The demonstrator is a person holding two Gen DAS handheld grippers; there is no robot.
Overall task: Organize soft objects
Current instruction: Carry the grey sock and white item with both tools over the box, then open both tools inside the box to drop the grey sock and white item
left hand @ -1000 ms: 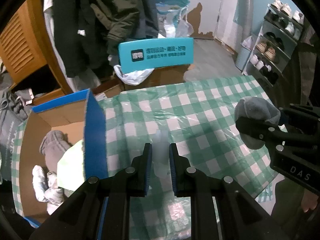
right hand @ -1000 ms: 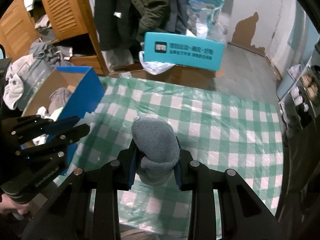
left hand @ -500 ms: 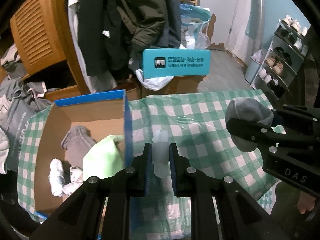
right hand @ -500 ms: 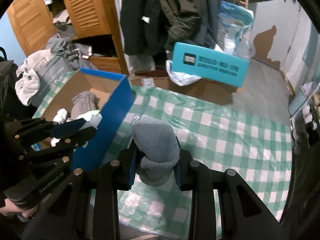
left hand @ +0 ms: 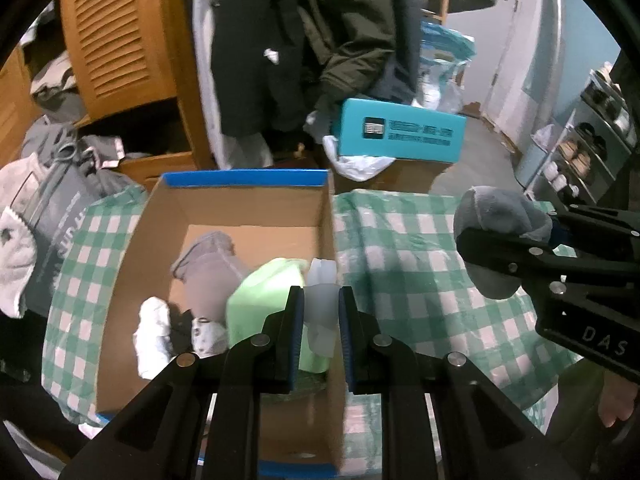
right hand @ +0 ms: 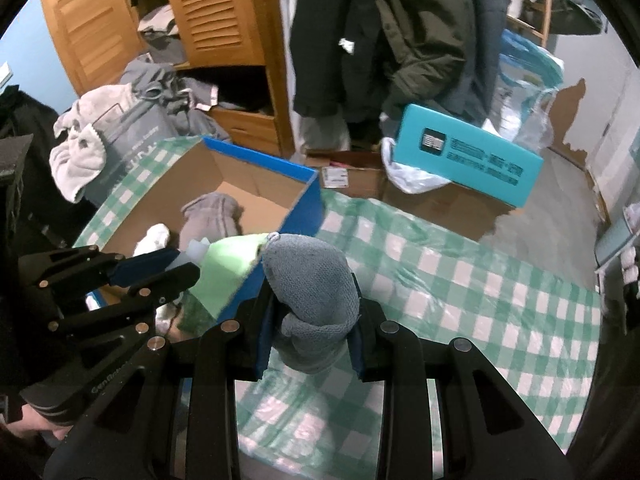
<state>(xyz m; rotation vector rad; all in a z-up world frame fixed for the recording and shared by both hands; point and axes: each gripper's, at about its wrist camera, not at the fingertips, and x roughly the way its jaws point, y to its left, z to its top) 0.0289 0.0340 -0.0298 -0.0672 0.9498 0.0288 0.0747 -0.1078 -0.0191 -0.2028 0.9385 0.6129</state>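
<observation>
My left gripper (left hand: pixel 320 294) is shut on a pale, whitish soft piece (left hand: pixel 320 276) and hangs over the right wall of the blue-rimmed cardboard box (left hand: pixel 248 200). Inside the box lie a grey garment (left hand: pixel 208 260), a light green item (left hand: pixel 268 296) and white socks (left hand: pixel 154 328). My right gripper (right hand: pixel 314 304) is shut on a grey knitted sock bundle (right hand: pixel 312 276), above the green checked tablecloth (right hand: pixel 460 280) just right of the box (right hand: pixel 256 184). The right wrist view shows the left gripper (right hand: pixel 186 262) at its left. The left wrist view shows the right gripper (left hand: pixel 508 240) at its right.
A teal carton (left hand: pixel 400 136) rests on brown boxes behind the table. Dark coats (left hand: pixel 280 40) hang beside a wooden wardrobe (left hand: pixel 120 40). Grey clothes (left hand: pixel 48 208) are piled at the left, and a shoe rack (left hand: pixel 592 136) stands at the right.
Both grippers have moved left across the table with their loads. The box, at the left edge before, now lies under the left gripper and close beside the right one.
</observation>
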